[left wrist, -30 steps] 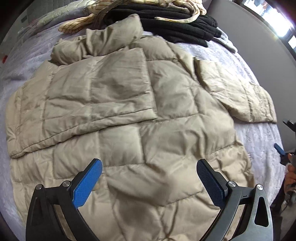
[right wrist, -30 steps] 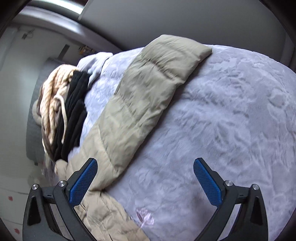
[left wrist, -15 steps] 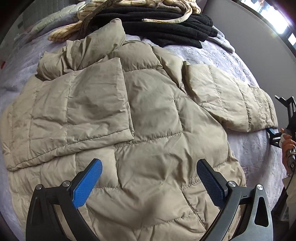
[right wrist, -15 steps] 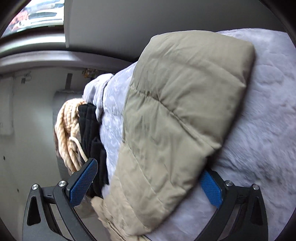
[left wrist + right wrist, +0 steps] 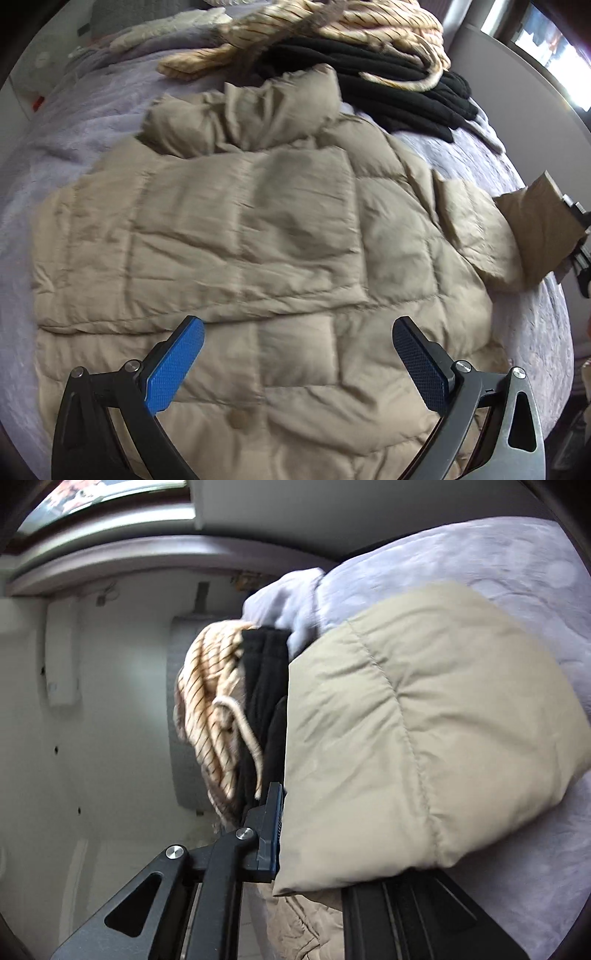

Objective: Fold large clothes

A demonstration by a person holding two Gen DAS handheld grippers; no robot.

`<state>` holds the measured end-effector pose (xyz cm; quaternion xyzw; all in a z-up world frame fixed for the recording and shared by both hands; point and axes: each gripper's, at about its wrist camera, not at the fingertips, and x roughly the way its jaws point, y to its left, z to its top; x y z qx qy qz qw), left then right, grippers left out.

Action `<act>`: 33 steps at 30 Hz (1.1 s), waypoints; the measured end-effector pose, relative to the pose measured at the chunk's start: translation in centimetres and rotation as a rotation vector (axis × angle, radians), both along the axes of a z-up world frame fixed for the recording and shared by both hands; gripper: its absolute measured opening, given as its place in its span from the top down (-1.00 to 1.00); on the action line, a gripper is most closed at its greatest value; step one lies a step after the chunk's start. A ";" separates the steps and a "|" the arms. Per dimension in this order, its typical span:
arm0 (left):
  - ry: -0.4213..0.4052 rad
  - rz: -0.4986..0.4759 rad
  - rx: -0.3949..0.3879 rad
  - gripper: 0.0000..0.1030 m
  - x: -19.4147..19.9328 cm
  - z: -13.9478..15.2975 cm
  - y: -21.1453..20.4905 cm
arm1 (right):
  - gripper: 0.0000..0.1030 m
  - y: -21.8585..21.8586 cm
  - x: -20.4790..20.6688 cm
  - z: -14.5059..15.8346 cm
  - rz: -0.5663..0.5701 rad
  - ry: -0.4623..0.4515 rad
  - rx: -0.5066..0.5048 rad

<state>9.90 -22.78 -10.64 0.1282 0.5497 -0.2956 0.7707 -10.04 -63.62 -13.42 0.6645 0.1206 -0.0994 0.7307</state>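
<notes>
A beige quilted puffer jacket lies spread on the lilac bedcover, with one sleeve folded across its chest. My left gripper hovers over the jacket's lower half, open, nothing between its blue pads. The other sleeve's cuff is raised off the bed at the right edge, where my right gripper shows partly. In the right wrist view that sleeve cuff fills the frame. The right gripper has its jaws closing on it, pads pressing the fabric. One finger shows; the other is hidden under the sleeve.
At the bed's far end lies a pile of black clothes with a cream striped garment on top, also seen as a striped garment in the right wrist view. A grey wall panel runs along the bed's right side.
The right gripper went from wide open around the sleeve end to shut on it and lifted it off the bed. The left gripper drifted over the jacket, still open.
</notes>
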 end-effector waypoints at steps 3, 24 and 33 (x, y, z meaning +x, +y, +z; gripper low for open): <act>-0.040 0.037 0.000 -0.98 1.3 0.4 1.9 | 0.77 3.2 4.9 3.9 0.127 -0.011 -0.120; -0.063 0.182 -0.060 -0.98 6.0 0.3 12.9 | 0.77 32.7 25.5 -2.2 0.777 0.516 -0.747; 0.047 0.232 -0.302 -0.98 7.9 1.6 14.8 | -0.54 28.8 20.6 0.7 0.605 0.435 -0.585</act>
